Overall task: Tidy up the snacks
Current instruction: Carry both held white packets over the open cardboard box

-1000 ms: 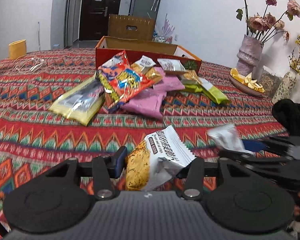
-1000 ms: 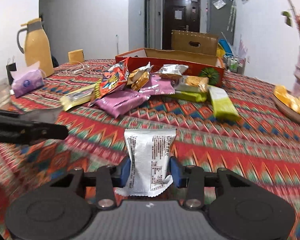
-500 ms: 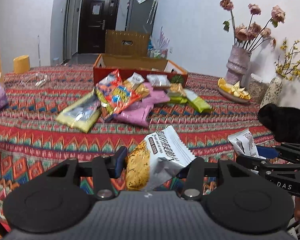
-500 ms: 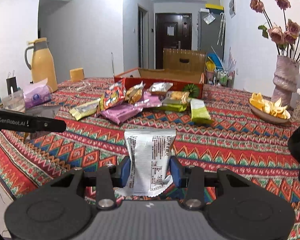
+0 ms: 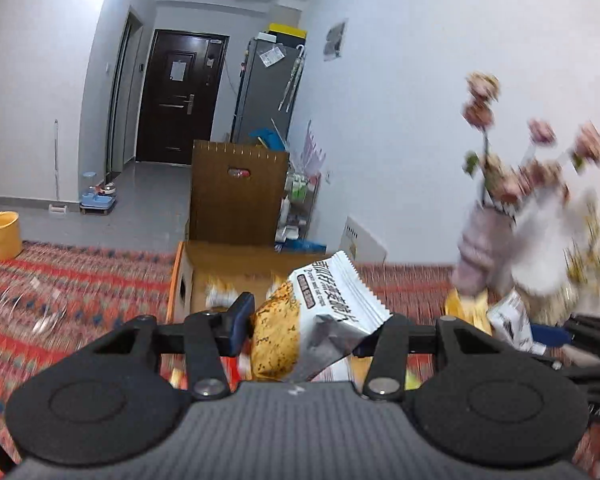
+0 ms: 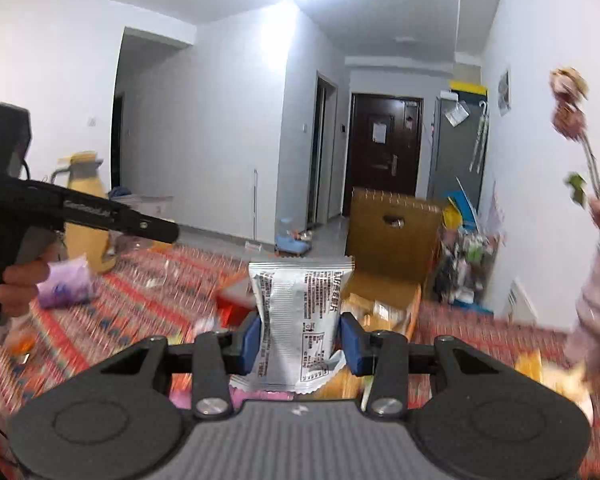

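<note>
The left gripper [image 5: 304, 330] is clamped on a white and orange snack packet [image 5: 320, 320], tilted with its crimped top leaning right; only the left blue pad shows, the right one hidden behind the wrapper. The right gripper [image 6: 300, 338] is clamped on a silver snack packet [image 6: 300, 316], upright, its printed back facing the camera and both blue pads pressed into its sides.

Beyond both packets stands the open cardboard box [image 5: 228, 268] on the red patterned tablecloth [image 5: 80, 280]. A few wrapped snacks lie inside it, too blurred to name, and its near wall is cut off behind the gripper bodies. Right of the box, a vase of pink flowers [image 5: 484, 240] is smeared by motion; something yellow at its foot cannot be made out. Left of the box sit a yellow cup [image 5: 2, 234] and, in the right wrist view, a yellow jug [image 6: 86, 216], partly hidden behind the other gripper's handle and a person's hand [image 6: 18, 280].
</note>
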### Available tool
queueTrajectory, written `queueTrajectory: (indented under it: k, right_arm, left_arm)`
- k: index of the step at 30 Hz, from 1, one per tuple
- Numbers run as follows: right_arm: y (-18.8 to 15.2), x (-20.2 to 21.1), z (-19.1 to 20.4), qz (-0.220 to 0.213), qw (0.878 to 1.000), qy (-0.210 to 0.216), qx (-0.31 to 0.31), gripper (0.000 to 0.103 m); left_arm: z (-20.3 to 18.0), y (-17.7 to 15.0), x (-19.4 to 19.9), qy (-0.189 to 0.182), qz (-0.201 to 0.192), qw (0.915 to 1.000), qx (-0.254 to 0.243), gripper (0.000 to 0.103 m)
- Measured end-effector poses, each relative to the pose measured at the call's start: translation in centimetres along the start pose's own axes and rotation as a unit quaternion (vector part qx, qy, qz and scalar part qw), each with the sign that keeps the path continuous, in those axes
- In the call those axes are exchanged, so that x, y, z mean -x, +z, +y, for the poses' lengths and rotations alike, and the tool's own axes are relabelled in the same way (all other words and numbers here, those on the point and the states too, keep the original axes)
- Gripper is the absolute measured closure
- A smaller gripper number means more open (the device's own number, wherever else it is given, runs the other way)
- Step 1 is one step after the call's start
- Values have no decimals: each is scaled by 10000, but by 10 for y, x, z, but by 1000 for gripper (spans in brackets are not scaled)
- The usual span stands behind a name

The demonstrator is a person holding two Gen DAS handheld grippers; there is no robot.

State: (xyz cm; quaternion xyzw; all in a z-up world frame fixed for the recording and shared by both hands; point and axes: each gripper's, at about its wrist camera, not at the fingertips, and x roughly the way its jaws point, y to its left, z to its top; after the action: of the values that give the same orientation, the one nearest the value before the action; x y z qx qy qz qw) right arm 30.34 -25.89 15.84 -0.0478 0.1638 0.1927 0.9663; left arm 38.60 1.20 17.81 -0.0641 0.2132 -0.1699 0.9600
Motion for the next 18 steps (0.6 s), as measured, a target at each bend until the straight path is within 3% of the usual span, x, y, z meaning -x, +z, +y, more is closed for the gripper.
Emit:
queueTrajectory:
  k: [5, 9, 13, 18]
  right_arm:
    - [57, -93, -33, 62, 9995, 224, -191, 62]
    - [82, -185, -55, 463, 9967, 405, -538, 62]
    - [83, -288, -65, 1099, 9913, 287, -657, 61]
    - [56, -392, -76, 1896, 9757, 167, -1091, 61]
  left_arm:
    - [24, 58, -74, 329, -74, 9994, 88, 56]
    - [43, 81, -142, 532, 78, 9985, 30, 56]
    - [74, 81, -227, 690, 569, 9956, 293, 56]
    - [101, 65, -311, 778, 1146, 9898, 329, 55]
